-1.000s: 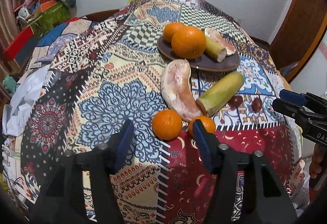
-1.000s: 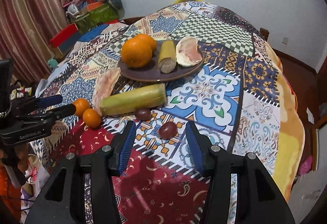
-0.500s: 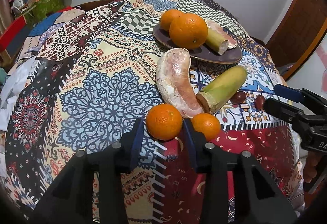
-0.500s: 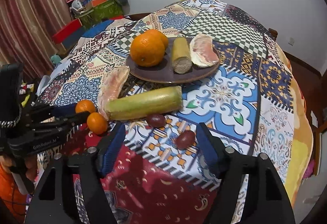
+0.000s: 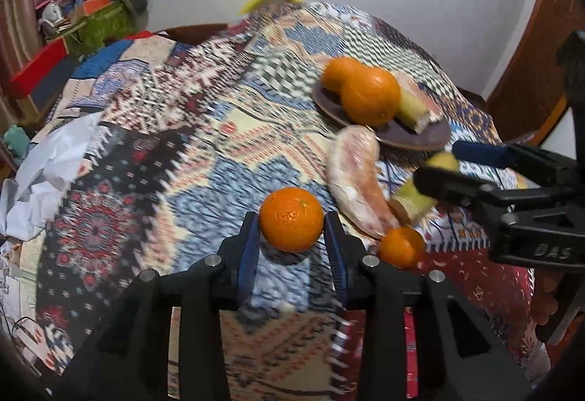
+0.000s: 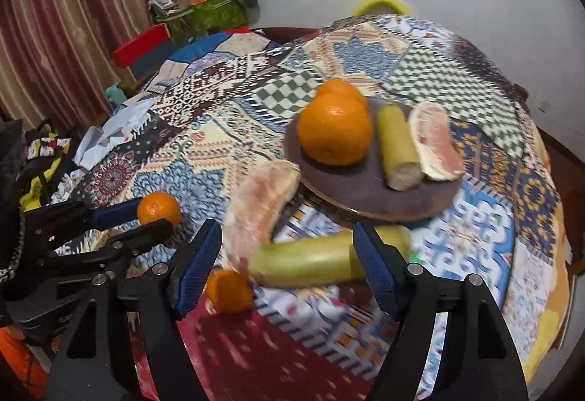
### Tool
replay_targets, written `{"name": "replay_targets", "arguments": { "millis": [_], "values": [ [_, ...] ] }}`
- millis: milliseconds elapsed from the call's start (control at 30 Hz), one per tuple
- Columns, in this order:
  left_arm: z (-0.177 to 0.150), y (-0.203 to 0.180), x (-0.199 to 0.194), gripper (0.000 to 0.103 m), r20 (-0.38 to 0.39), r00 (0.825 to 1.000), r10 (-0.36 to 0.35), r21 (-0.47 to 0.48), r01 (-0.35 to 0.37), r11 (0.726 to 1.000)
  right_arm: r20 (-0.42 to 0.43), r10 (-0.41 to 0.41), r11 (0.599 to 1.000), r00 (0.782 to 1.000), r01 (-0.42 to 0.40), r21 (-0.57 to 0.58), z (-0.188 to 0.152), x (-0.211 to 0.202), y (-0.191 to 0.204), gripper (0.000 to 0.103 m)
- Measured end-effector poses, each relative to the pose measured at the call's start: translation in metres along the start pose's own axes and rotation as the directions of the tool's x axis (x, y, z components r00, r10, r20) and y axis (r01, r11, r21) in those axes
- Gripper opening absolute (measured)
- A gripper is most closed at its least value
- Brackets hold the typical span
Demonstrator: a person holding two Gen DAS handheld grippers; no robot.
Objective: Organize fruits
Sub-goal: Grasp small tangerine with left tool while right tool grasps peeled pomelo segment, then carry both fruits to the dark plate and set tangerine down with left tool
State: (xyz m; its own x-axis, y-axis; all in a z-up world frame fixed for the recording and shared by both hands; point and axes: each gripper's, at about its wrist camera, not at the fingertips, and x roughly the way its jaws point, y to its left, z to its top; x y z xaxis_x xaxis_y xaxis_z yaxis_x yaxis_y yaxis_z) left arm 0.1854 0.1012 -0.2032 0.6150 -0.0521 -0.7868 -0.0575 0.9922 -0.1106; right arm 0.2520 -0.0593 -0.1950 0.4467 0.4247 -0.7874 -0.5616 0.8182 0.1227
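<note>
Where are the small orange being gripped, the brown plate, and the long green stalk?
small orange (image 5: 291, 218), left wrist view, middle of its peel
brown plate (image 6: 360, 190), right wrist view, bare front area
long green stalk (image 6: 303, 260), right wrist view, mid-length

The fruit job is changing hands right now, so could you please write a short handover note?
Left gripper: shut on a small orange.
Right gripper: open, over the long green stalk, not gripping.
On the plate: two big oranges, a short stalk, a pomelo slice.
Left on the cloth: the long stalk, another pomelo slice, another small orange.
</note>
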Motion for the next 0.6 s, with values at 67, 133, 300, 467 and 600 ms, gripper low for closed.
{"name": "replay_targets", "arguments": {
  "millis": [67, 133, 300, 467, 600],
  "values": [
    [0.004, 0.007, -0.003, 0.036, 0.016, 1.0, 0.009, -0.003, -0.009, 1.0, -0.011, 0.011, 1.0, 1.0, -0.011, -0.002, 0.003, 0.008, 0.004, 0.071],
    [0.006, 0.013, -0.004, 0.036, 0.027, 1.0, 0.015, -0.003, -0.015, 1.0, -0.032, 0.036, 0.999, 0.999, -0.036, 0.003, 0.005, 0.019, 0.008, 0.071],
    [0.007, 0.023, -0.003, 0.036, 0.037, 0.999, 0.012, -0.009, -0.012, 1.0, -0.086, 0.033, 0.999, 0.996, -0.035, -0.015, 0.009, 0.041, 0.017, 0.067],
    [0.006, 0.03, 0.004, 0.036, 0.03, 1.0, -0.002, -0.024, 0.002, 1.0, -0.124, 0.036, 0.999, 0.992, -0.038, -0.014, 0.008, 0.057, 0.021, 0.065],
    [0.005, 0.032, 0.005, 0.036, 0.033, 0.999, -0.011, -0.03, 0.012, 0.999, -0.142, 0.027, 0.999, 0.99, -0.032, -0.036, 0.008, 0.064, 0.025, 0.057]
  ]
}}
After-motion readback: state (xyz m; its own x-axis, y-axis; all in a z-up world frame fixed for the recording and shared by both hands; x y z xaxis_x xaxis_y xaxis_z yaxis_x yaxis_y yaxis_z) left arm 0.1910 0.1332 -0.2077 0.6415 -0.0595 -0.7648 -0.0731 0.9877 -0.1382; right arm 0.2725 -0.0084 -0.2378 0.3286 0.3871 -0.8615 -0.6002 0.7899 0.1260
